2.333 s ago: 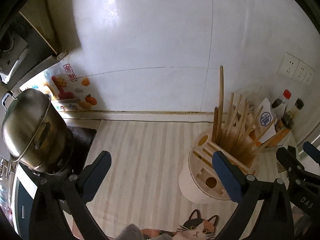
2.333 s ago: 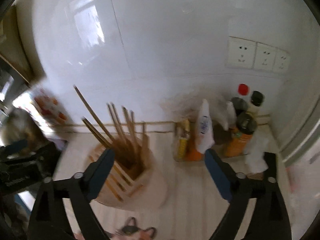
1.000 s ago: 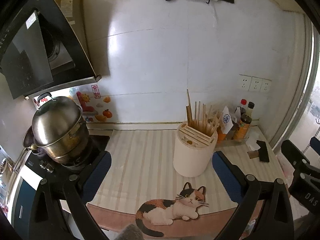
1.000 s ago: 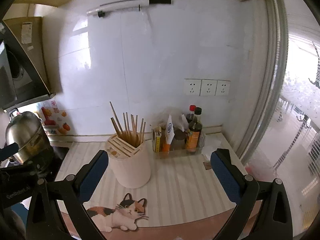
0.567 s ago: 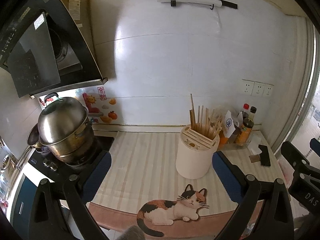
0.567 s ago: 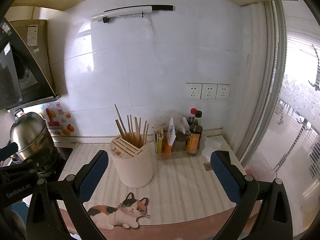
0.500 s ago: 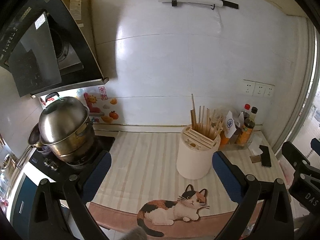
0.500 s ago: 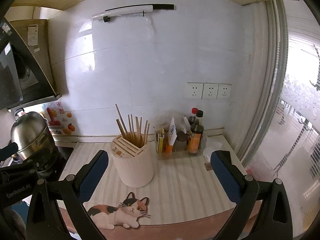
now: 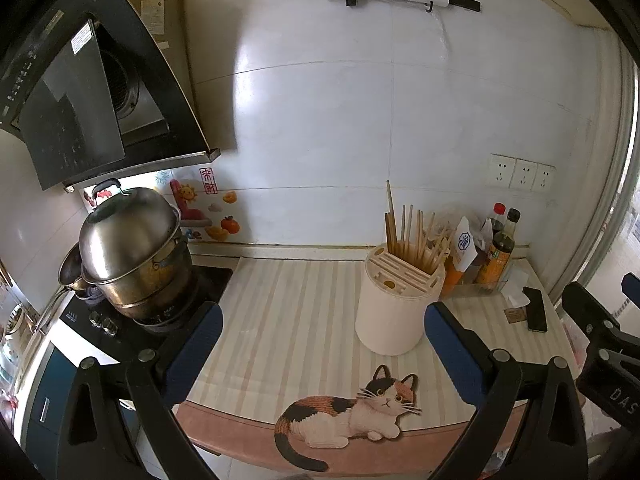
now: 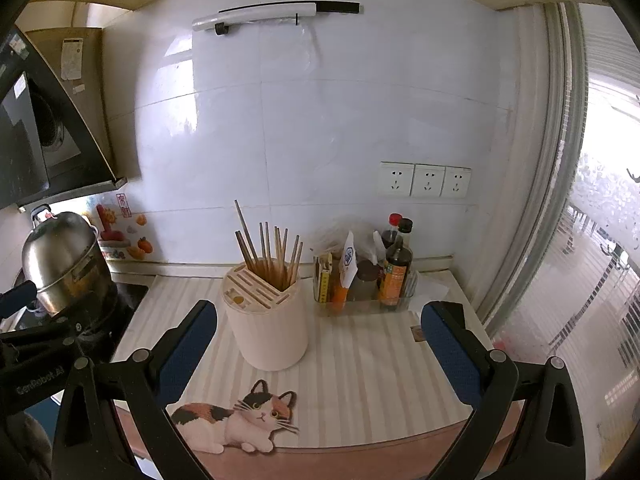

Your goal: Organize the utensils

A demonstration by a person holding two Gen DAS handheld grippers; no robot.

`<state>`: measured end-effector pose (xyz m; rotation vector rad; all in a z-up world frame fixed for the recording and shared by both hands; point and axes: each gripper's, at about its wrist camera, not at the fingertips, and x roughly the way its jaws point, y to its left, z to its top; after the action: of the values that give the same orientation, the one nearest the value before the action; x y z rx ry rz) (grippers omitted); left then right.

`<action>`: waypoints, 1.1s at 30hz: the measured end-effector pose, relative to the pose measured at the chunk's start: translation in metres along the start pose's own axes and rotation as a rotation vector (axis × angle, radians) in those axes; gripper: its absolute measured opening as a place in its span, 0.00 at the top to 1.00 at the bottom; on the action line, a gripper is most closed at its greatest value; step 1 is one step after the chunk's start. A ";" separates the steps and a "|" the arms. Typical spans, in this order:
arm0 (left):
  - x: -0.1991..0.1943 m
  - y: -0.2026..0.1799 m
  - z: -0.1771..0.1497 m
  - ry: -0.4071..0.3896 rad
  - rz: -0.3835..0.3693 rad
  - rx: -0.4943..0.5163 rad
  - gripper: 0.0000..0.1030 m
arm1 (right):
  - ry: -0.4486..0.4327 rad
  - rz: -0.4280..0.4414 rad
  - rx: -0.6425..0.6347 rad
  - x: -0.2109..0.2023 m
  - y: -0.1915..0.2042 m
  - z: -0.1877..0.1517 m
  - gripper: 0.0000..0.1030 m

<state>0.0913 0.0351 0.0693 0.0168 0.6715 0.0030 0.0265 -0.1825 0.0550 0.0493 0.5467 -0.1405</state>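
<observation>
A cream round utensil holder stands on the striped counter, with several wooden chopsticks upright in its rear slot. My left gripper is open and empty, held back from the counter's front edge, the holder just inside its right finger. My right gripper is also open and empty, with the holder standing between its fingers but well beyond them. Each gripper shows at the edge of the other's view.
A steel steamer pot sits on the stove at left under a black range hood. A clear tray of sauce bottles stands right of the holder. A black phone lies far right. A cat sticker marks the counter front.
Both grippers have pulled far back and up from the holder, which earlier filled the views. Over the last half second the views hardly shift. Both stay open.
</observation>
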 end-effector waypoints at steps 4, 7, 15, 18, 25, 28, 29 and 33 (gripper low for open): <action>0.000 0.000 0.000 0.000 -0.001 -0.003 0.00 | 0.009 0.001 -0.001 0.002 0.002 -0.002 0.00; 0.000 0.001 0.000 0.001 -0.004 -0.007 0.00 | 0.012 0.000 -0.002 0.002 0.003 -0.002 0.00; 0.000 0.004 -0.001 0.005 -0.009 -0.005 0.00 | 0.011 -0.001 -0.001 0.001 0.004 -0.002 0.00; -0.001 0.004 -0.002 0.008 -0.011 0.000 0.00 | 0.011 -0.001 -0.001 0.001 0.004 -0.002 0.00; -0.001 0.002 -0.003 0.006 -0.011 0.000 0.00 | 0.012 -0.003 -0.002 0.002 0.005 -0.002 0.00; -0.001 0.002 -0.003 0.005 -0.014 0.002 0.00 | 0.012 -0.004 -0.004 0.002 0.005 -0.002 0.00; -0.001 0.002 -0.004 0.004 -0.014 0.001 0.00 | 0.013 -0.004 -0.005 0.002 0.004 -0.002 0.00; -0.001 0.001 -0.004 0.006 -0.017 0.004 0.00 | 0.013 -0.005 -0.006 0.003 0.003 -0.001 0.00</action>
<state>0.0880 0.0363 0.0673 0.0145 0.6775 -0.0145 0.0292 -0.1794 0.0520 0.0433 0.5598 -0.1438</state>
